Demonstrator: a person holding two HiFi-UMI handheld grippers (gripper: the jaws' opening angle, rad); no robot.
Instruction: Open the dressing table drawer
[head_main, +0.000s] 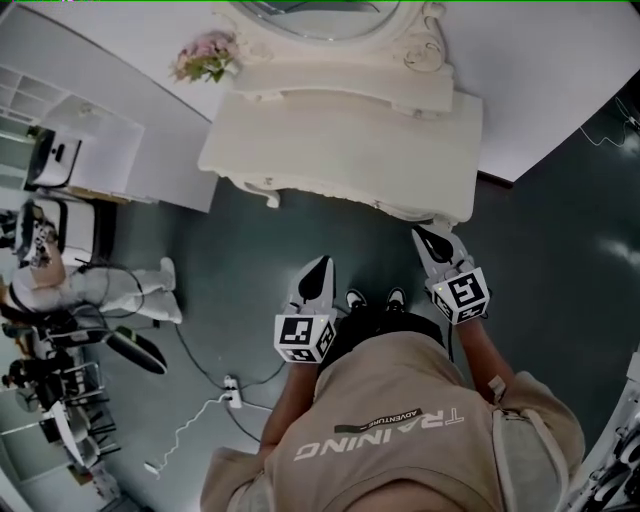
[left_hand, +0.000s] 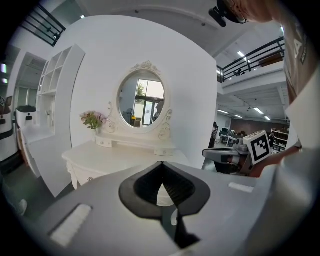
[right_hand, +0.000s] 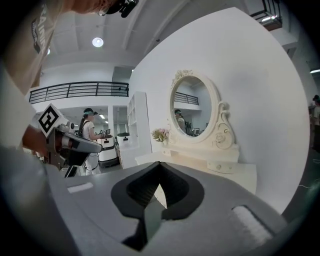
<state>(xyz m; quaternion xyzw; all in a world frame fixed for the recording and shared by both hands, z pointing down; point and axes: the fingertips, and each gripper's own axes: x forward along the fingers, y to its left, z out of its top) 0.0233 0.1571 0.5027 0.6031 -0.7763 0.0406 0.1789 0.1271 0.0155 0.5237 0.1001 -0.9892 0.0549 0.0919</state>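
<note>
The cream dressing table (head_main: 340, 140) with its oval mirror (head_main: 320, 15) stands against the white wall ahead of me. Its front drawer face with a small knob (left_hand: 90, 178) shows in the left gripper view; the drawer looks closed. My left gripper (head_main: 322, 262) hovers over the dark floor, short of the table's front, jaws together and empty (left_hand: 161, 164). My right gripper (head_main: 424, 234) is nearer the table's right front corner, also shut with nothing in it (right_hand: 160, 164). Neither gripper touches the table.
A pink flower bunch (head_main: 205, 57) sits on the table's left end. A white shelf unit (head_main: 80, 130) stands to the left. Cables and a power strip (head_main: 232, 392) lie on the floor at my left, with equipment (head_main: 40, 250) beyond. A person (right_hand: 89, 131) stands far off.
</note>
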